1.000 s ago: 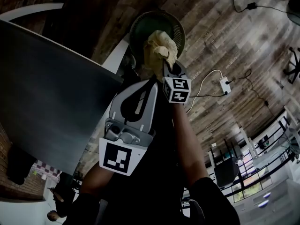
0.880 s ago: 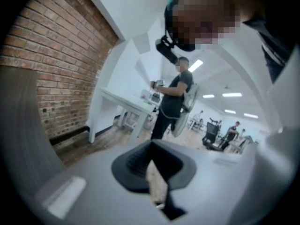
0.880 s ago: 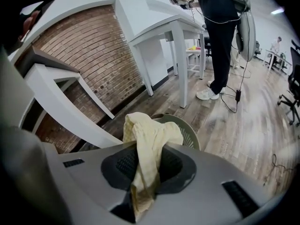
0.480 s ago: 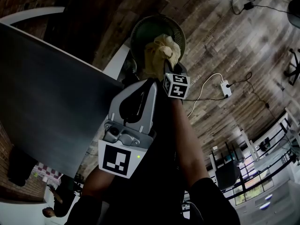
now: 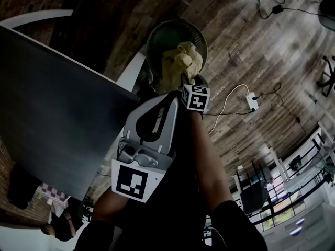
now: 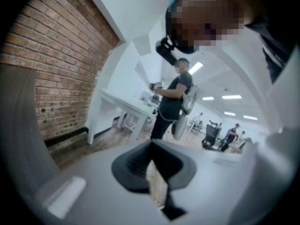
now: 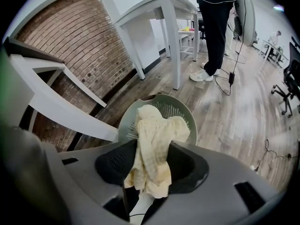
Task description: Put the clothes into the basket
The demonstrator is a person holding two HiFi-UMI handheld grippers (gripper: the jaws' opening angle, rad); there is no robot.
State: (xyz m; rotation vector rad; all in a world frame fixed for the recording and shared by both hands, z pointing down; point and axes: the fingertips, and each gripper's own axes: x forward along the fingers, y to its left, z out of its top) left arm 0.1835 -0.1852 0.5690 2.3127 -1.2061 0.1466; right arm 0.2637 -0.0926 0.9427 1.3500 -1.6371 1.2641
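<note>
Right gripper view shows the right tool (image 7: 149, 175) clenched on a pale yellow crumpled cloth (image 7: 157, 139). Its two dark pads press the fabric from either side. The jaws stand only as far apart as the bunched cloth between them. A fold of the cloth hangs back behind the pads, and the larger part stands out ahead of the tips.

Straight ahead of the tool, past the cloth, lies a round grey-green slatted plastic basket (image 7: 185, 110) on a wood-plank floor (image 7: 234, 111). The cloth covers the middle of the basket's mouth. Whether the fabric touches the basket's inside cannot be told.

Head view has the same right tool (image 5: 186, 78) reaching over the basket (image 5: 157, 35), with the cloth (image 5: 180, 61) at its tip.

Just beside it, on its left, the left tool (image 5: 168, 99) points the same way but stops short of the basket rim. In the left gripper view the left tool (image 6: 157, 184) has its jaws drawn together, with only a thin slit between the pads. To the left of this tool lies a dark grey flat surface (image 5: 52, 103).
</note>
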